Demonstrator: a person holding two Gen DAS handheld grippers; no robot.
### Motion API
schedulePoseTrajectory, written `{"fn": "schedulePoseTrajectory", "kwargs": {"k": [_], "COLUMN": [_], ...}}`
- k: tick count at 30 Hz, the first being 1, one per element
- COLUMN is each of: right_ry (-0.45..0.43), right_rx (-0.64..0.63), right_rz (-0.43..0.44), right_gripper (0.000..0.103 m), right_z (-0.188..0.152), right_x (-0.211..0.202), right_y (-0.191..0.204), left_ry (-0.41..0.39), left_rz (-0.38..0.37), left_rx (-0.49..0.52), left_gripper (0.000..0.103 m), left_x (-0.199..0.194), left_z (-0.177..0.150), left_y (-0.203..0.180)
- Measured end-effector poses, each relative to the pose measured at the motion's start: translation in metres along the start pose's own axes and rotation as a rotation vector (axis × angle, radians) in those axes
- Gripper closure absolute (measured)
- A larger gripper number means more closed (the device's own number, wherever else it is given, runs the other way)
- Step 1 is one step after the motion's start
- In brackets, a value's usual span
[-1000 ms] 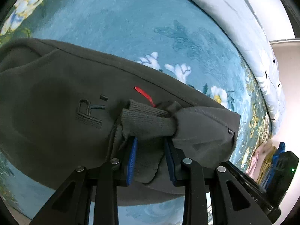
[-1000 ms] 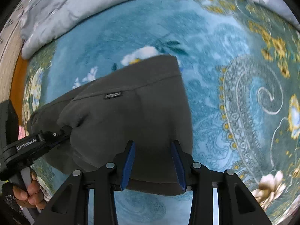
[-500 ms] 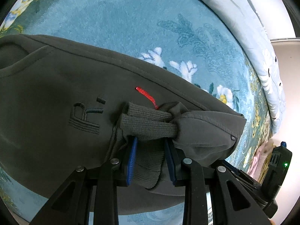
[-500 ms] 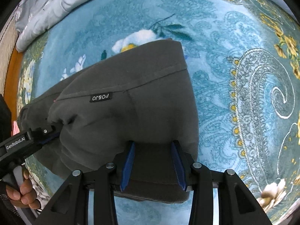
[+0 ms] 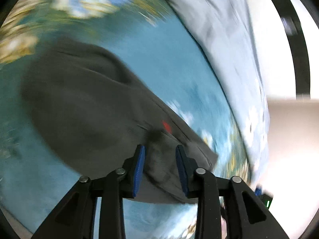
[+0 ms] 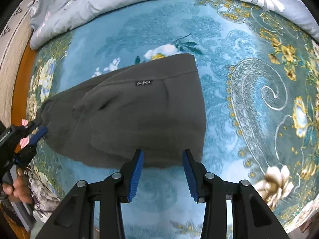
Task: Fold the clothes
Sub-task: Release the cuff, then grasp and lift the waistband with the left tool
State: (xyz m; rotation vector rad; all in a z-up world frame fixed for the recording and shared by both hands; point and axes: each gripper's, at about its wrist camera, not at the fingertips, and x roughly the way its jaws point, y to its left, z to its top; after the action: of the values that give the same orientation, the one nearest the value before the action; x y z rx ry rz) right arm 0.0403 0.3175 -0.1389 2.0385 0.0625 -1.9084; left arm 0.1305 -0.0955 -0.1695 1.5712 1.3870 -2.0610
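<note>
Black fingers (image 6: 196, 176) w/ blue ribbed pads, silver screws.

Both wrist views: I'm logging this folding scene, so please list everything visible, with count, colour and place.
sweatshirt: one, dark grey, folded on the blanket, small label on top.
blanket: one, blue with white and gold flowers, under the sweatshirt.
quilt: one, pale grey with white flowers, along the blanket's far edge.
left gripper: one, black with blue pads, jaws opening, grey cloth between them.
right gripper: one, black with blue pads, open above the sweatshirt's near edge.
hand: one, on the left gripper's handle.
</note>
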Motion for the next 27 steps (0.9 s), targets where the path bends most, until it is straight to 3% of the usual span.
{"fn": "schedulePoseTrajectory", "kwargs": {"k": [3,6,10,15,17,21,27], "right_ry": [0.005,0.018,0.026,0.045,0.044,0.043,0.048], "right_rx": [0.018,0.009,-0.019,-0.054,-0.075,-0.116,-0.168], "right_rz": [-0.002,-0.02,-0.062,-0.131,-0.153,-0.187,-0.206], "right_gripper": [0.059,0.059,0.059,0.059,0.059,0.059,0.059], "right_z": [-0.012,-0.022,-0.029,-0.034,-0.035,-0.034,-0.032], "right_x": [-0.01,-0.024,-0.031,-0.042,-0.047,-0.054,-0.054], "right_y": [0.004,0.001,0.007,0.011,0.014,0.023,0.045], "left_ry": [-0.099,-0.159,-0.148,-0.143,-0.147,-0.157,-0.192], "left_rz": [0.045,0.086,0.063,0.029,0.018,0.013,-0.071], "left_rx": [-0.163,-0.301,-0.412,-0.474,-0.484,-0.46,-0.493], "left_gripper": [0.058,0.048,0.042,0.039,0.039,0.036,0.037], "left_x": [-0.034,-0.043,-0.049,-0.043,-0.045,-0.022,-0.02], "left_z": [0.01,0.013,0.015,0.007,-0.004,0.008,-0.002], "left_y": [0.058,0.099,0.147,0.121,0.122,0.122,0.13]}}
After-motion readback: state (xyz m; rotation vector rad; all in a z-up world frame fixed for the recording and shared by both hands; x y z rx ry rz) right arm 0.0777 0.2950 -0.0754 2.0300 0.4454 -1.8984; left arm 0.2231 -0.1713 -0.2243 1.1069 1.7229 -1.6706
